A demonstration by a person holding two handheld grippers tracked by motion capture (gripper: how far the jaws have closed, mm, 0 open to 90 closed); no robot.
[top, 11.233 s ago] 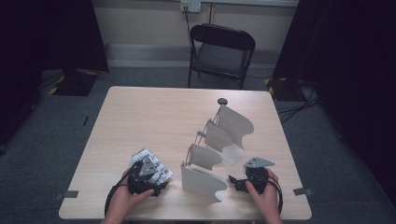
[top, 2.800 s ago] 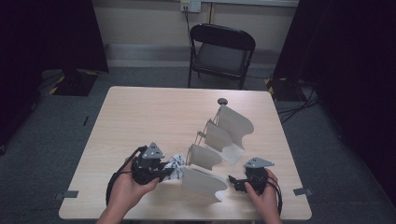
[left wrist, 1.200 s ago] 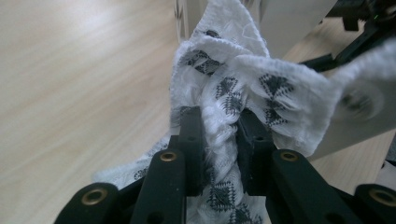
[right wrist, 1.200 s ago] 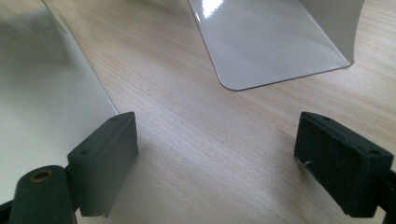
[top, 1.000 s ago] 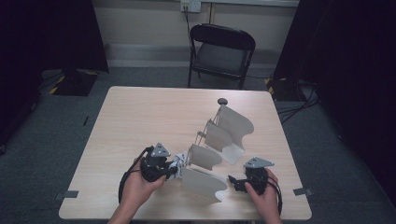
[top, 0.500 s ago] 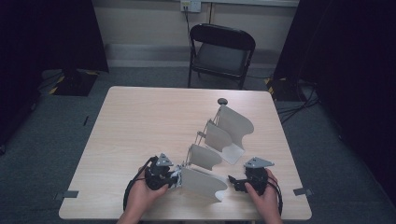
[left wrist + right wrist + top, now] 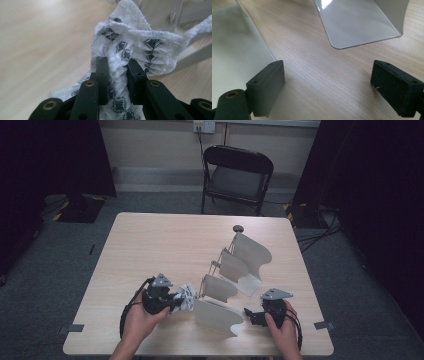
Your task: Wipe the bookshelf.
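Cloth (image 7: pixel 135 47), white with a black woven pattern, was bunched between the jaws of your left gripper (image 7: pixel 175 301), which had clamped down on a thick twist of it; it hung just beside the nearest divider of the white file rack (image 7: pixel 218 316), on that rack's left as the high view showed it. Your right gripper (image 7: pixel 254 316) sat on the other side of the rack, jaws spread wide with nothing between them, resting low over the table (image 7: pixel 165 245) close to the rack's near divider (image 7: pixel 234 47). You faced a few likely risks. The grip took only a narrow fold, so a tug against a divider edge could have pulled the fabric free and dropped it on the table. Loose ends trailed past the jaws, and these could have snagged on the rack's wire frame (image 7: pixel 214 265) and dragged the light rack sideways. With the right gripper not bracing the rack, pushing the bundle into a slot might have tipped or slid it. A bunched wad could also have jammed at the slot mouth rather than settling between dividers.
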